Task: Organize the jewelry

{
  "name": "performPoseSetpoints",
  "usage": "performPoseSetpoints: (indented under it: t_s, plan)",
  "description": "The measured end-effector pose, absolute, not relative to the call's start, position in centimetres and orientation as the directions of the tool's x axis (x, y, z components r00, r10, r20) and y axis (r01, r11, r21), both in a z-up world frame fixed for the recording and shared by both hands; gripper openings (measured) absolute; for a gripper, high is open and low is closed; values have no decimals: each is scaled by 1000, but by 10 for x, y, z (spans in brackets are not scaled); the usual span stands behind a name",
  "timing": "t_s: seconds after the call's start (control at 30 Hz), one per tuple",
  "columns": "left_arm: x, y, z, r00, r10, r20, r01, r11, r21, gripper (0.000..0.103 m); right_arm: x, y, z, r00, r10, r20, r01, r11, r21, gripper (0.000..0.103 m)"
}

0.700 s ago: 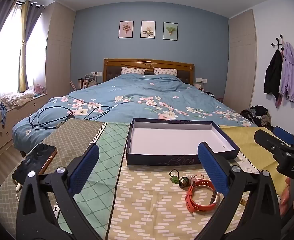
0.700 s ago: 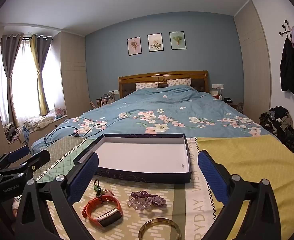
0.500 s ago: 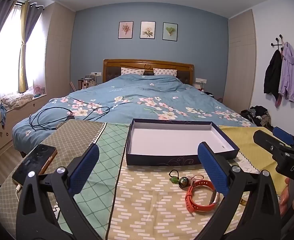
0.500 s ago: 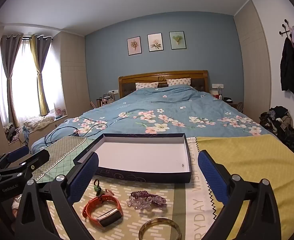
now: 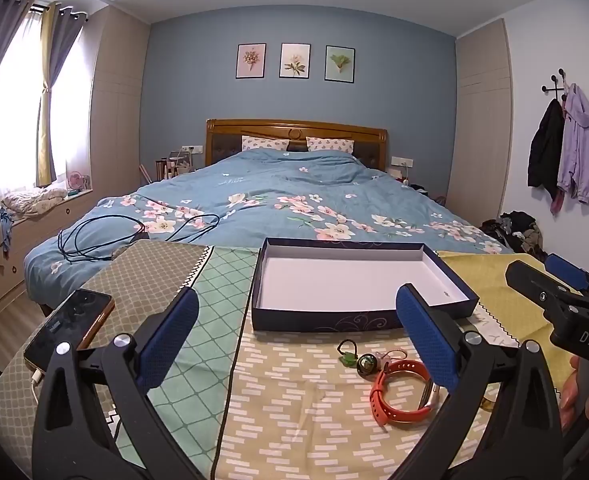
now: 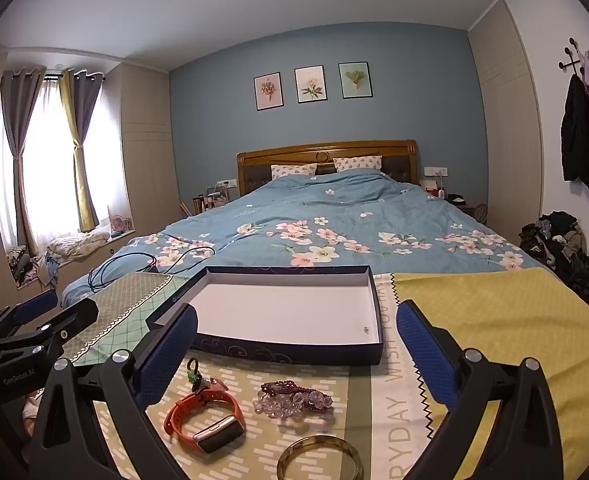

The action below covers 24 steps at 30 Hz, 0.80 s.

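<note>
A dark blue box (image 5: 326, 318) (image 6: 290, 350) with a white, empty inside lies on the patterned cloth. In front of it lie an orange-strapped watch (image 5: 398, 392) (image 6: 202, 420), a small green charm with a dark bead (image 5: 354, 360) (image 6: 194, 376), a heap of purple and clear beads (image 6: 294, 398) and a brownish bangle (image 6: 320, 458). My left gripper (image 5: 294, 338) hovers open over the cloth, left of the watch. My right gripper (image 6: 294, 350) is open above the jewelry. Nothing sits between either pair of fingers.
A phone (image 5: 70, 330) with a cable lies at the cloth's left edge. Behind the box spreads a bed with a blue floral duvet (image 5: 286, 208) and a coiled cable (image 5: 102, 236). A hand (image 5: 574, 384) shows at the right edge.
</note>
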State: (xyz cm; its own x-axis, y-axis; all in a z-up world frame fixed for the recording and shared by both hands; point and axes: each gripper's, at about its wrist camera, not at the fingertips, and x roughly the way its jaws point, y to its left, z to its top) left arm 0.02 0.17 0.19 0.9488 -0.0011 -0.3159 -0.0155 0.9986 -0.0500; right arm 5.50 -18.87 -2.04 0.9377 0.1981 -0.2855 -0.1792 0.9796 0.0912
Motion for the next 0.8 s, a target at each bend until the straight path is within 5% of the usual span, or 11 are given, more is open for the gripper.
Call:
performPoseSetpoints:
  t_s: [0.8]
  plan:
    - [-3, 0, 6, 950, 0, -312, -16, 999, -49, 97, 56, -189, -22, 938, 196, -287, -177, 980, 93, 96]
